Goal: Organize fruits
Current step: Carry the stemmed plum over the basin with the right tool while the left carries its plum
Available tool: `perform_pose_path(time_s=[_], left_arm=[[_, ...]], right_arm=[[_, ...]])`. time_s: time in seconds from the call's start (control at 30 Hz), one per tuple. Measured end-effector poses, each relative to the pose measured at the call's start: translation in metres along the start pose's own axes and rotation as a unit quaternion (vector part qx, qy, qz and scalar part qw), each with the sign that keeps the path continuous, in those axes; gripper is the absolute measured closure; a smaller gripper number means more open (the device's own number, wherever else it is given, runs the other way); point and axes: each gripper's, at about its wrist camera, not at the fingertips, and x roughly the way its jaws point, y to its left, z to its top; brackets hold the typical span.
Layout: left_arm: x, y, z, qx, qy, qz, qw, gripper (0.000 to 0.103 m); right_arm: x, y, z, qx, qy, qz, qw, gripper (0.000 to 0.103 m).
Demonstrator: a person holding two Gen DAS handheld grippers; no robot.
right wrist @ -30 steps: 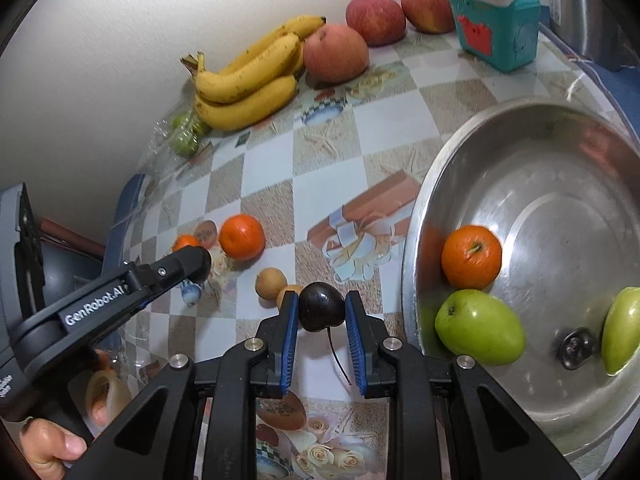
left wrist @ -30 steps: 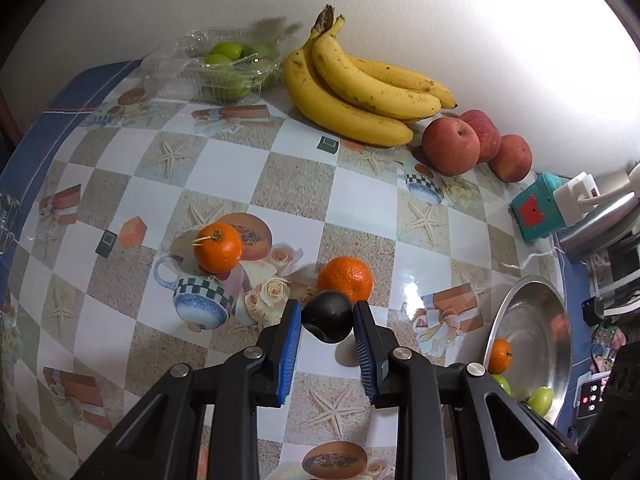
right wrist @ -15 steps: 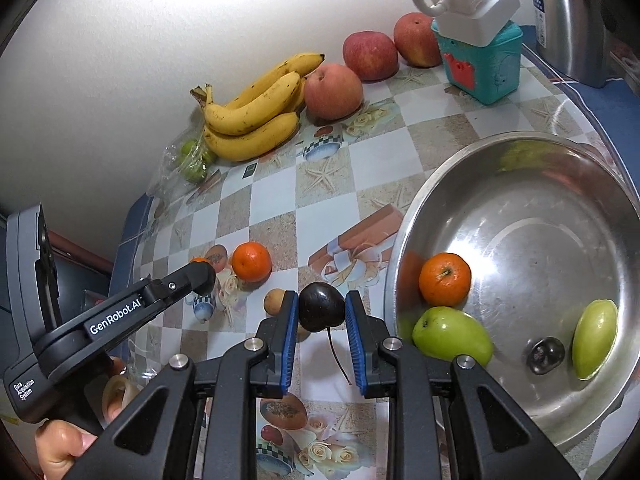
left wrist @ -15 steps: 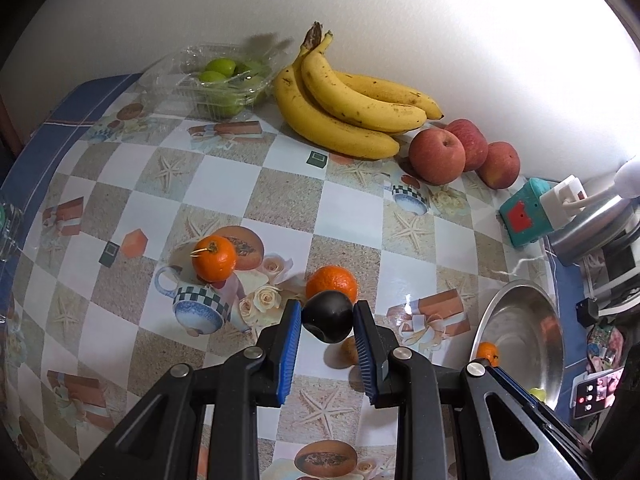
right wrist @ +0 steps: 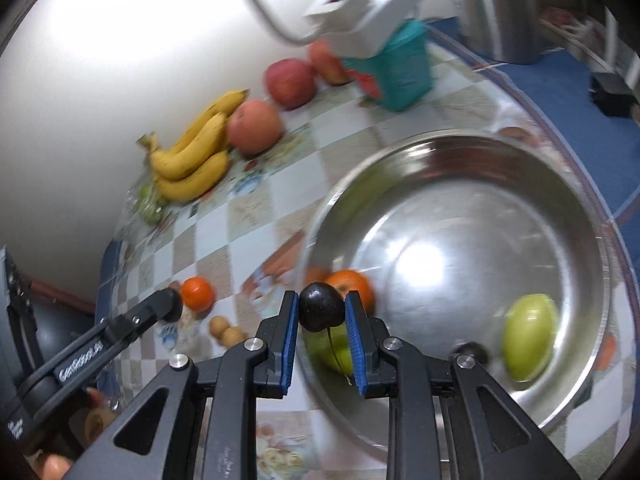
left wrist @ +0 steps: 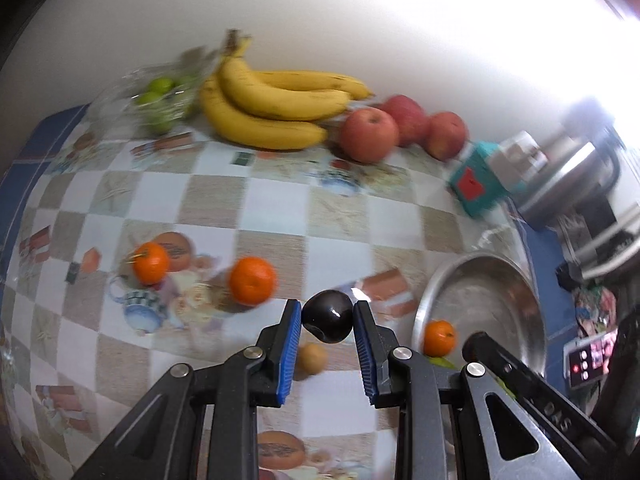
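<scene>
While two oranges [left wrist: 252,281] wait on the table [left wrist: 272,208] at the left, the left gripper [left wrist: 327,322] is clenched on a dark plum [left wrist: 328,315], lifted for carrying. The right gripper [right wrist: 322,312] grasps another dark fruit [right wrist: 321,311] above the near rim of the steel bowl [right wrist: 520,184] at the right, probably to drop it inside.

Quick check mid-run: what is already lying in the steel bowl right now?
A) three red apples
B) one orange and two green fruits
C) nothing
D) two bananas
B: the right wrist view shows an orange and two green fruits inside the steel bowl.
</scene>
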Motion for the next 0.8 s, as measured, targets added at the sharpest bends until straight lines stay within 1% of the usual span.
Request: perform_pose_path(time_s=[0.13, 0.27, 0.33, 0.53, 0.63, 0.8], left_arm=[[0.002, -0.031, -0.005, 0.037, 0.006, -0.021, 0.9991, 0.074], [0.007, -0.063, -0.012, 0.075, 0.017, -0.048, 0.9959, 0.074], [0.009, -0.077, -0.016, 0.091, 0.019, -0.059, 0.9939, 0.074], [0.017, -0.111, -0.028, 0.146, 0.016, -0.066, 0.9870, 0.074], [0.023, -0.124, -0.035, 0.167, 0.018, -0.068, 0.9834, 0.074], [0.034, -0.135, -0.040, 0.185, 0.016, -0.071, 0.9800, 0.074]], right_arm=[[-0.012, -0.023, 0.005, 0.029, -0.017, -0.022, 0.999, 0.078], [-0.023, -0.045, 0.007, 0.054, -0.031, -0.044, 0.997, 0.078], [-0.028, -0.056, 0.008, 0.066, -0.036, -0.049, 0.996, 0.078], [-0.036, -0.078, 0.008, 0.091, -0.048, -0.065, 0.993, 0.078], [-0.034, -0.080, 0.009, 0.092, -0.051, -0.067, 0.992, 0.078], [-0.025, -0.077, 0.009, 0.086, -0.045, -0.073, 0.993, 0.078]])
